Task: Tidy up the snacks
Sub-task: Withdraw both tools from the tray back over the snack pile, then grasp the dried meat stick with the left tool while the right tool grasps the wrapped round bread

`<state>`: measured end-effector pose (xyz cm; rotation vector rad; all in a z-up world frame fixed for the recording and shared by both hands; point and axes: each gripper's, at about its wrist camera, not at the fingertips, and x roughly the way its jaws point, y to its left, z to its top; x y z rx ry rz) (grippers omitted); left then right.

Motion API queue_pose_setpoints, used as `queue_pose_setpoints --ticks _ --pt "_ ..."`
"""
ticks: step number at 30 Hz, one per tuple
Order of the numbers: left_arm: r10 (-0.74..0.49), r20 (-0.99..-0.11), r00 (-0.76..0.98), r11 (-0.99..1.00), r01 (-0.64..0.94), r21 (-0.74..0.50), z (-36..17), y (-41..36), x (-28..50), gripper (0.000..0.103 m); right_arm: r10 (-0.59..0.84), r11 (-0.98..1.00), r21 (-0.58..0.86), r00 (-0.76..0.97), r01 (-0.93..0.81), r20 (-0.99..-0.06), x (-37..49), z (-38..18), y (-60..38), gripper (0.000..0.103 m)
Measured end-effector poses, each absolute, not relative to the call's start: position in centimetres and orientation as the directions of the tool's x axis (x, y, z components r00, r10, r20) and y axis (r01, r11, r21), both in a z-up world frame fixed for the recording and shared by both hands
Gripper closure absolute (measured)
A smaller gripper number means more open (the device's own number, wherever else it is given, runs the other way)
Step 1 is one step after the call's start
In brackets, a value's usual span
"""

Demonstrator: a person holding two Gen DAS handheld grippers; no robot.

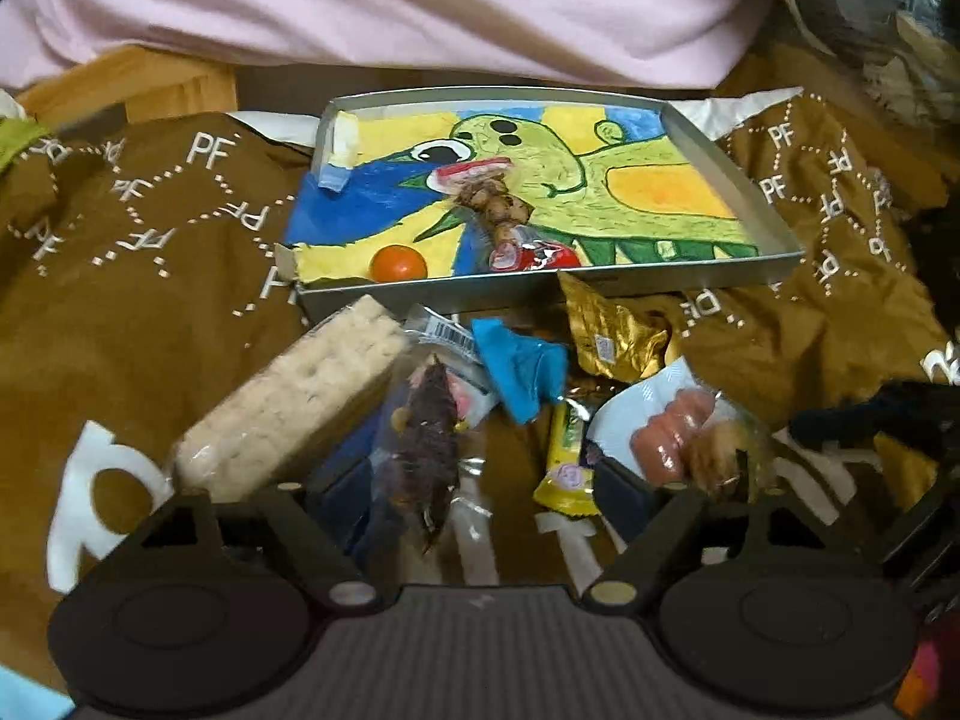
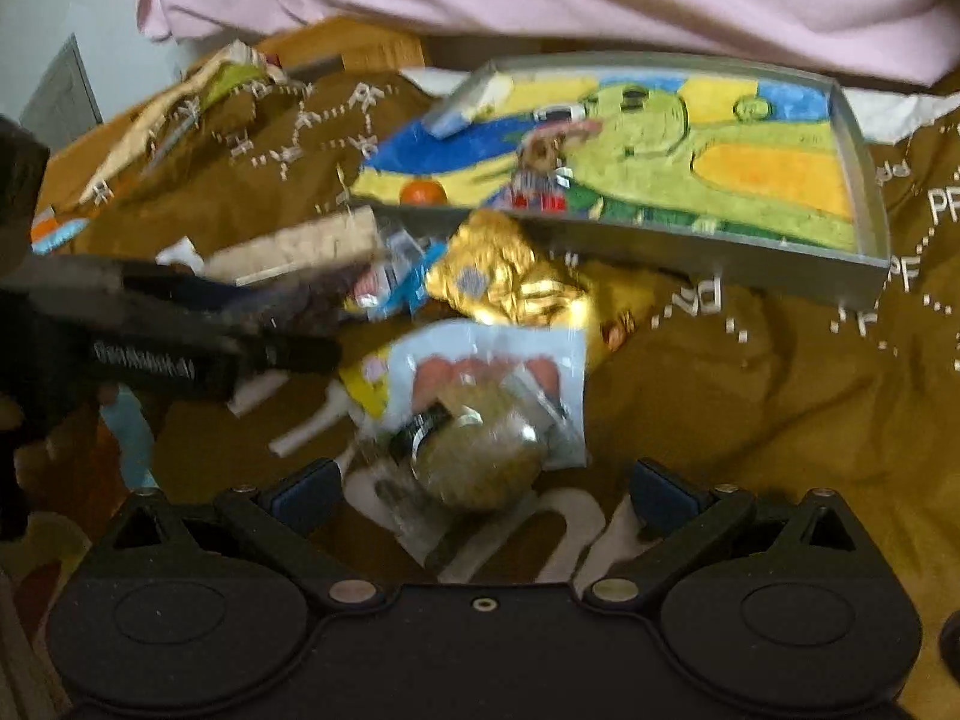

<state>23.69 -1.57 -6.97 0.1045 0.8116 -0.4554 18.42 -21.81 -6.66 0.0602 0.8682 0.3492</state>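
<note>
Brown cloth (image 1: 150, 312) printed with white dotted lines and "PF" letters covers the surface, and the snacks lie heaped on it just in front of a shallow grey tray (image 1: 774, 222). The tray's floor carries a bright drawing of a green creature on blue and yellow. Inside it, near the front wall, sit 1 small orange ball-shaped sweet (image 1: 398, 263), a knobbly brown snack in clear wrap (image 1: 492, 204) and a red-and-white wrapped piece (image 1: 531, 255).

In the heap outside the tray, a long pale cracker block (image 1: 300, 402) in clear film lies tilted toward the left. Beside it rests a dark, purplish dried snack in a clear packet (image 1: 420, 450), then a crumpled blue wrapper (image 1: 522, 366), a crinkled gold foil packet (image 1: 606, 330) touching the tray's front wall, a yellow bar wrapper (image 1: 567, 456), and a light-blue packet showing pink sausages (image 1: 654, 432). In the right wrist view a round, brownish snack in clear wrap (image 2: 480, 450) lies over the lower part of that sausage packet (image 2: 492, 372).

The left gripper (image 1: 474, 480) has its fingers spread wide, the dark packet lying between them; whether they touch it cannot be told. The right gripper (image 2: 486, 480) is also spread wide, its blue-padded fingertips (image 2: 300, 492) on either side of the round snack, apart from it. The right view is blurred. Pink fabric (image 1: 420, 6) fills the background.
</note>
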Motion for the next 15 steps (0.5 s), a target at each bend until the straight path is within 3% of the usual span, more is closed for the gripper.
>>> queue_pose_setpoints --ticks 4,13,15 --pt "-0.343 -0.722 0.601 0.900 0.430 -0.069 -6.9 -1.4 23.9 0.032 0.335 0.939 0.209 0.600 -0.271 -0.726 18.4 -6.5 -21.9 0.002" --pt "-0.270 -0.735 0.622 0.904 0.426 0.028 -7.7 -1.9 24.2 0.043 0.332 0.934 0.147 0.634 -0.327 -0.698 18.4 -6.4 -20.8 0.009" --pt "-0.252 -0.735 0.629 0.905 0.423 0.052 -7.8 -2.1 24.1 0.055 0.328 0.931 0.127 0.636 -0.342 -0.698 18.4 -6.4 -20.4 0.013"
